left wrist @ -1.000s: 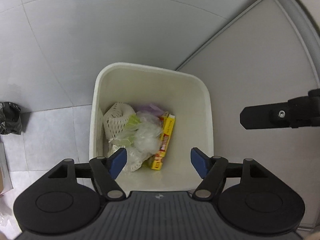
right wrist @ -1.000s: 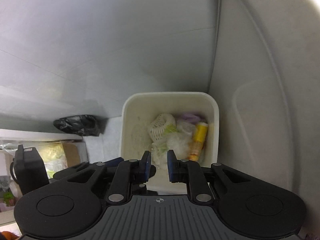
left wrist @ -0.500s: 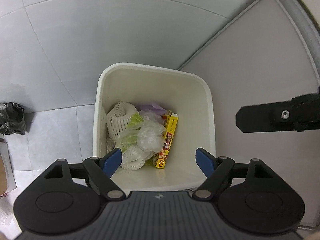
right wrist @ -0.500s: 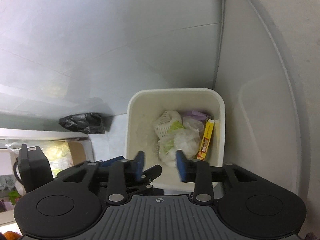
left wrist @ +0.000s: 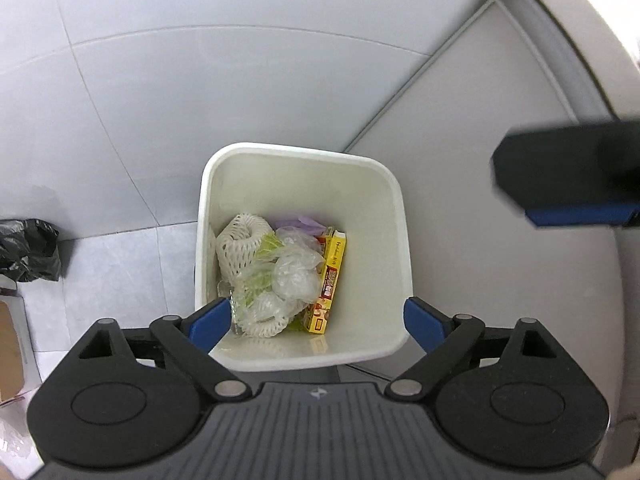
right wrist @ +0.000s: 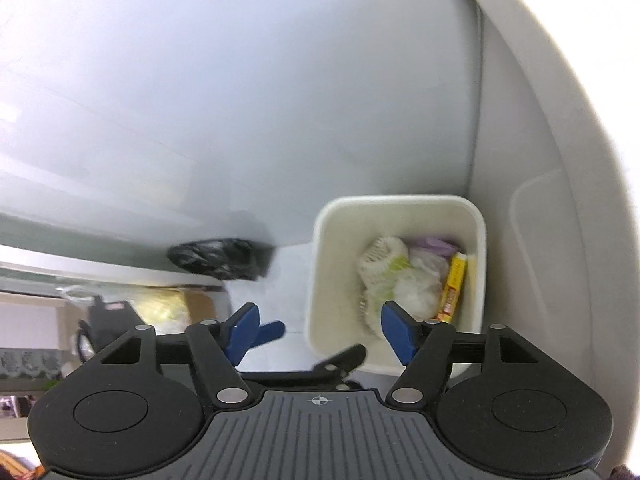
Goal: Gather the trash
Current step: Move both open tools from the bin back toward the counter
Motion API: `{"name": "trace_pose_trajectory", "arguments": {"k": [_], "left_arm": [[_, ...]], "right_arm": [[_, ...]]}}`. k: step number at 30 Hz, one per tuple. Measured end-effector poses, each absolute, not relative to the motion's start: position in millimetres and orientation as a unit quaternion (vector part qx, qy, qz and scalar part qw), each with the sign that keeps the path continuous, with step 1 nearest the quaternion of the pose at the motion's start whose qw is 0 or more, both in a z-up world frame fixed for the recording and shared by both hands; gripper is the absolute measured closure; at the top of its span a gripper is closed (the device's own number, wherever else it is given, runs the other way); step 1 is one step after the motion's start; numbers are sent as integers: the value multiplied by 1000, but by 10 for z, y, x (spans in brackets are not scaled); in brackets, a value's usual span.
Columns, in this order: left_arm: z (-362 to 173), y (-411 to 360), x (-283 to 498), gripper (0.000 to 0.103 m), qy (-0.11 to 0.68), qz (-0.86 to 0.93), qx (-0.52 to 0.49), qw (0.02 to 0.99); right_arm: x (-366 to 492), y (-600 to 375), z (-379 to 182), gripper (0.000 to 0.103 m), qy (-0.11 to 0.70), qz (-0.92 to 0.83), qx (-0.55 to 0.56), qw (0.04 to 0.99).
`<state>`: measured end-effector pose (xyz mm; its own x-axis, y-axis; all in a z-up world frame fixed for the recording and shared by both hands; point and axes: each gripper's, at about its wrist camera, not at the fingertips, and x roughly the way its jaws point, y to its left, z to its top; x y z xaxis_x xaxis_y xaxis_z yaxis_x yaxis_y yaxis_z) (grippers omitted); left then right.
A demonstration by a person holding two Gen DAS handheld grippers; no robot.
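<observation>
A: Where does the trash sit?

B: Inside the white bin [left wrist: 304, 208], which stands on the tiled floor [left wrist: 120, 264] in a corner beside a grey panel [left wrist: 480, 160]. At its bottom lie a white foam net [left wrist: 240, 248], crumpled clear plastic bags [left wrist: 296, 276], a yellow box [left wrist: 330, 280] along the right side of the heap, and a bit of purple wrapper [left wrist: 298, 222] at the far end.

A: And the left claw [left wrist: 318, 318]?

B: It hangs above the near rim of the bin, pointing steeply down. Its jaws are opening and already stand wide, one blue pad [left wrist: 210, 318] over the left wall, the other over the right wall. Nothing is between them; they touch neither bin nor trash.

A: The right claw [right wrist: 320, 330]?

B: Also opening, with nothing between its jaws. In its own view the bin [right wrist: 400, 208] lies ahead and to the right, with the left claw's blue fingertip [right wrist: 270, 328] showing just below its left pad. From the left wrist view, one blurred finger of the right claw juts in from the right edge, above the grey panel.

A: Anything else on the floor?

B: A crumpled black bag [left wrist: 28, 250] left of the bin, well apart from it, and a cardboard box [left wrist: 8, 344] at the left edge.
</observation>
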<state>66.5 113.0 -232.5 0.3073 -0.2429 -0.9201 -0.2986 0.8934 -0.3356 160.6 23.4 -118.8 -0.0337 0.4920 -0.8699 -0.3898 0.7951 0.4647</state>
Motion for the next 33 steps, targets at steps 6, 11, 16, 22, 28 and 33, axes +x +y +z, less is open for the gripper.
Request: {"name": "trace_pose_trajectory", "arguments": {"k": [6, 11, 16, 22, 28, 33], "left_arm": [[-2088, 1095, 548, 8, 580, 21, -220, 784], [-1778, 1042, 467, 6, 562, 21, -216, 798], [-1418, 932, 432, 3, 535, 25, -213, 817], [-980, 706, 537, 3, 519, 16, -195, 832], [-652, 514, 704, 1, 489, 10, -198, 849], [-478, 276, 933, 1, 475, -22, -173, 862]], "right_arm": [[1478, 42, -773, 27, 604, 342, 65, 717], [1305, -290, -377, 21, 546, 342, 72, 761], [1144, -722, -49, 15, 487, 306, 50, 816], [1000, -1338, 221, 13, 460, 226, 36, 858], [920, -1993, 347, 8, 424, 149, 44, 892], [885, -2422, 353, 8, 389, 81, 15, 918]]}}
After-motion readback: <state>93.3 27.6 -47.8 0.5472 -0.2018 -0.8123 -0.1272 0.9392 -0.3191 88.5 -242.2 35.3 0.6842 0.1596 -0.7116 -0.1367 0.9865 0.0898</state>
